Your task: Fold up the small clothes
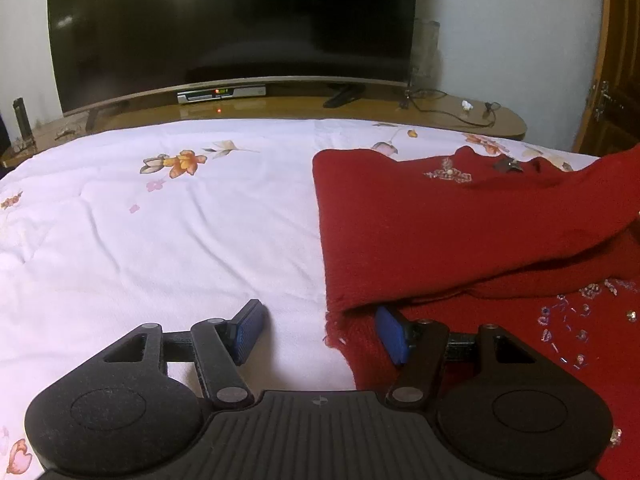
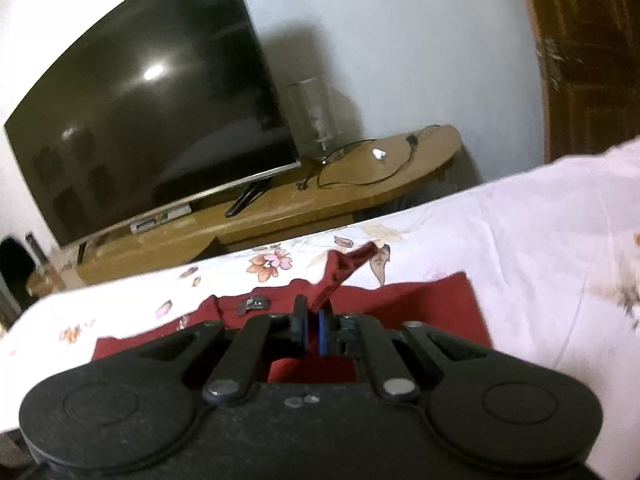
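A red garment (image 1: 440, 220) lies on the right part of the bed (image 1: 160, 220), on a white floral sheet, with a TV (image 1: 232, 24) on a stand beyond the far edge. It is knitted, with bead trim near its neckline and more beads on its near right part.

The left hand-held gripper (image 1: 320, 330) sits low at the garment's near left corner. Its jaws stand apart: the left pad rests on bare sheet, the right pad is tucked just under the raised edge of the red cloth. Nothing is pinched between them, so it is released.

The right hand-held gripper (image 2: 313, 330) is clenched, its blue pads almost meeting on a thin strip of the red cloth. That strip rises from the pads toward the far side as a taut, twisted point, lifted off the rest of the garment. In the left wrist view a broad fold of red cloth hangs in from the right above the flat layer.

By my reading, the first fold is under way. One side of the garment is lifted, apparently to go across the body, but it is not yet laid down. The near left corner is not yet gripped. Left to do: lay the raised part flat, fold the other side, then halve the garment.
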